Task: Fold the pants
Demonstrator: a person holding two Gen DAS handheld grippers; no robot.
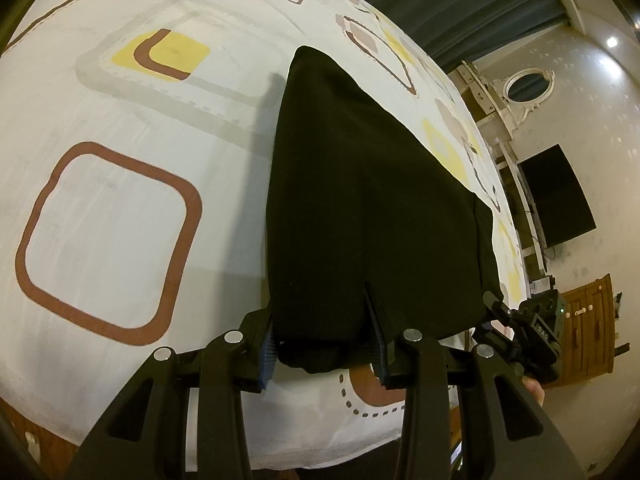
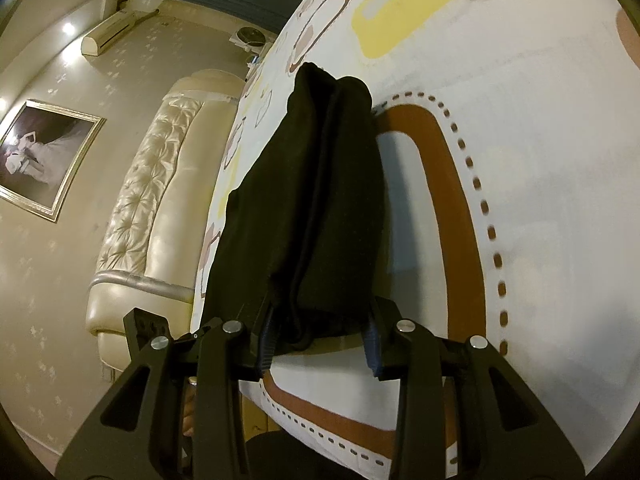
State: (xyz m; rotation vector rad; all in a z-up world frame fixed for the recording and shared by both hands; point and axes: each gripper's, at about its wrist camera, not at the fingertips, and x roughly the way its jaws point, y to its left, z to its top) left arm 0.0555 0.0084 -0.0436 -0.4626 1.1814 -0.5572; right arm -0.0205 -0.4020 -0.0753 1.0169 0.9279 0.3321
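The black pants (image 1: 360,208) hang stretched between my two grippers above the patterned bed sheet (image 1: 120,208). My left gripper (image 1: 324,344) is shut on one corner of the cloth's near edge. The right gripper's body (image 1: 536,320) shows at the right of the left wrist view, holding the other corner. In the right wrist view the pants (image 2: 312,208) hang bunched in a thick fold, and my right gripper (image 2: 320,340) is shut on that bunched edge. The far end of the pants rests against the sheet.
The bed sheet (image 2: 540,200) is white with brown and yellow rounded squares. A cream tufted headboard (image 2: 152,200) and a framed picture (image 2: 44,160) lie to the left in the right wrist view. A dark screen (image 1: 556,196) and a wooden cabinet (image 1: 588,320) stand beyond the bed.
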